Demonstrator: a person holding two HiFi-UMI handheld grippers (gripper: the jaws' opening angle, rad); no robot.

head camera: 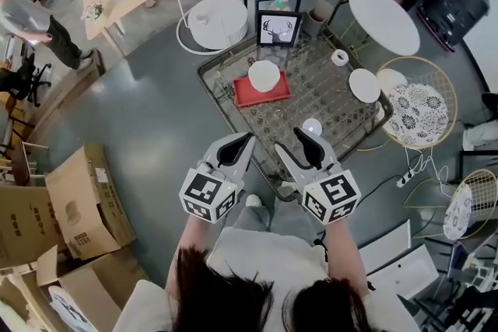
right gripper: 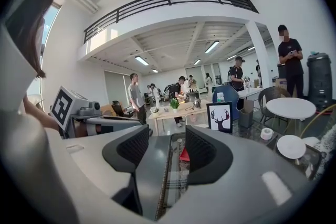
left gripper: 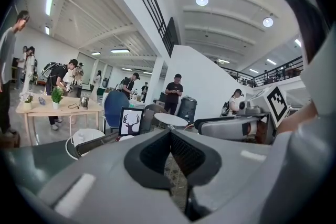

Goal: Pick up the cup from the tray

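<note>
The right hand-held gripper [right gripper: 167, 147] hides most of the red tray [right gripper: 184, 155]; only a corner peeks between its jaws. The left hand-held gripper [left gripper: 170, 136] covers nearly all the desk [left gripper: 176, 181]. The cup [head camera: 264, 75] is too small to tell well.

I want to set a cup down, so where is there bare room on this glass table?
Widest bare patch: the table centre, between the red tray and the white plate, beyond the small white item. A narrower strip lies between the tray and the near-left rim. The far edge is busier, with the deer picture and tape roll.
</note>
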